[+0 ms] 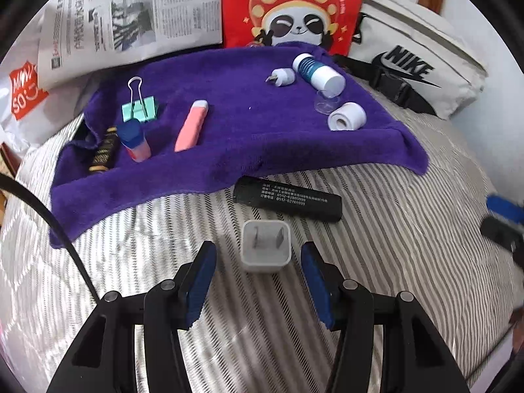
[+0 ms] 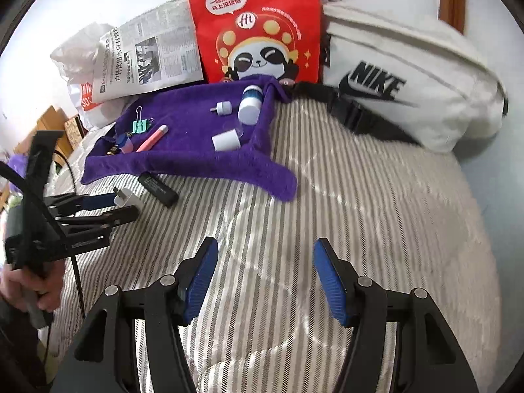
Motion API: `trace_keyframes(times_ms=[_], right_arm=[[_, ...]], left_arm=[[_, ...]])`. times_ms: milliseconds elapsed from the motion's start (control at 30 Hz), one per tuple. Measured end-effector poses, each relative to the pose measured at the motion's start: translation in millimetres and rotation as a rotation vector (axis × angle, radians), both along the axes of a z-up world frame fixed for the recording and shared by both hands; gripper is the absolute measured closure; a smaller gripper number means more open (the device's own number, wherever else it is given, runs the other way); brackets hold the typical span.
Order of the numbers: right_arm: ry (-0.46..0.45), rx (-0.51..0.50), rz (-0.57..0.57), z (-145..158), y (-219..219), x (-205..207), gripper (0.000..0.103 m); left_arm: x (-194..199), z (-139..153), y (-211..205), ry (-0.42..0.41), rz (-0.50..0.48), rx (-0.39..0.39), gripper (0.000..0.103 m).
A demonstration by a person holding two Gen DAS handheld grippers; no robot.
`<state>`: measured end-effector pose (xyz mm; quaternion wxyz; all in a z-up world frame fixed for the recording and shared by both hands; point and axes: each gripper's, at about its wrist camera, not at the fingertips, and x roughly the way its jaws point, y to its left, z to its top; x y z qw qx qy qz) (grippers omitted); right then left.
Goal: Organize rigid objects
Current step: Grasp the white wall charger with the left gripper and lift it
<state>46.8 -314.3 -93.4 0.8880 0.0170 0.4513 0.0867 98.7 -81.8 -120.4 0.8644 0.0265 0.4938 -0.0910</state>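
A white plug adapter (image 1: 266, 246) lies on the striped bedding between the open blue pads of my left gripper (image 1: 258, 252), not touched. A black rectangular bar (image 1: 287, 198) lies just beyond it. A purple towel (image 1: 229, 137) holds a green binder clip (image 1: 139, 108), a pink stick (image 1: 191, 126), a blue-capped glue bottle (image 1: 132, 140), a blue-and-white bottle (image 1: 319, 70), a small white plug (image 1: 283, 77) and a white roll (image 1: 347, 116). My right gripper (image 2: 266, 253) is open and empty over bare bedding; it sees the left gripper (image 2: 108, 204) at the adapter (image 2: 126, 198).
A red panda bag (image 1: 294, 9), a newspaper (image 1: 131, 19) and a white Nike pouch (image 1: 416, 62) stand behind the towel. A black cable (image 1: 65, 239) runs at the left. A clear suction cup (image 1: 327, 101) lies on the towel.
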Motion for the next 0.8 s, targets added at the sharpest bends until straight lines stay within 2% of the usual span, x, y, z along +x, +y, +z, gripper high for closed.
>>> trace_keyframes(times_ms=[33,67,267,367,533,700,800], right_arm=[[0.006,0.004,-0.002,-3,-1,0,0.042],[0.01,0.009,-0.005,-6,-3,0,0.042],[0.038,0.041,-0.016,-18,-10,2,0.042],[0.037,0.044,-0.003,-17,-5,3,0.042],[0.025,0.033,0.042,-14,19,8,0.042],[0.038,0.035,0.101,-18,49,19,0.043],[0.037,0.021,0.148,-22,68,29,0.043]], left_arm=[[1,-1,-1,-0.007,0.011,0.001,0.061],[1,-1,-2,-0.027,0.027,0.012,0.077],[0,3,8,-0.01,0.031,-0.042,0.077],[-5,6,23,-0.009,0.039,-0.023,0.077],[-14,6,54,-0.016,0.089,-0.002,0.077],[-26,4,79,-0.011,0.121,-0.015,0.077],[-31,4,89,-0.019,0.139,0.011,0.077]])
